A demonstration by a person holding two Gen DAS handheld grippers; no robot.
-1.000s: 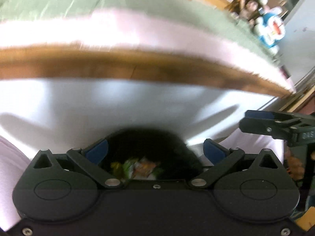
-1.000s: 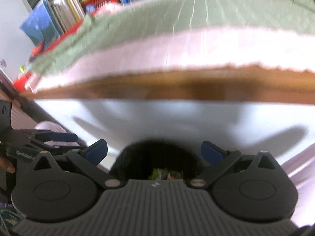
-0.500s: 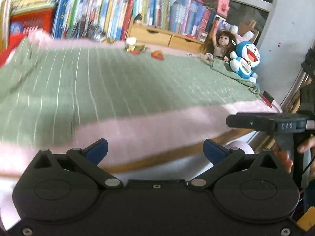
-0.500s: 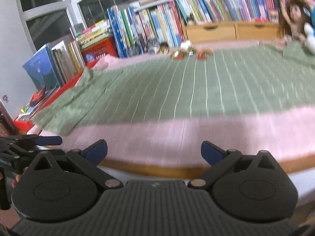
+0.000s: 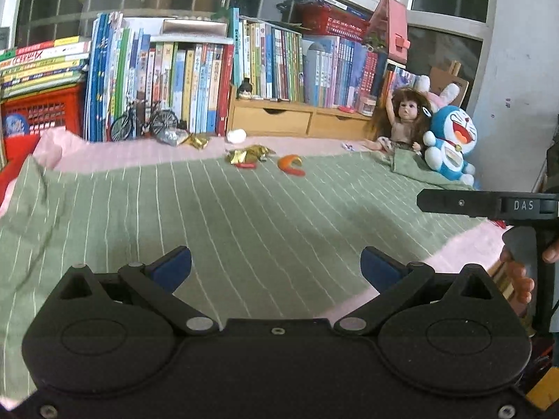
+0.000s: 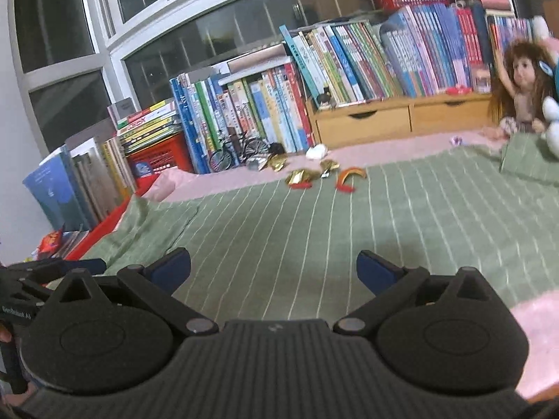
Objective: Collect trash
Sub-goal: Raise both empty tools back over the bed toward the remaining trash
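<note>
Green striped blanket lies bare under both tools. Left gripper and right gripper hover spread and empty, pointed at the trash far across the bed: foil, gold wrappers, tissue, orange peel, near the books.

Both wrist cameras sit low over the near edge of the bed, looking forward across its green striped blanket toward the row of books at the far side. The left view faces straight on; the right view angles slightly leftward. They share the blanket, the scattered wrappers far off, the orange peel and the doll.
</note>
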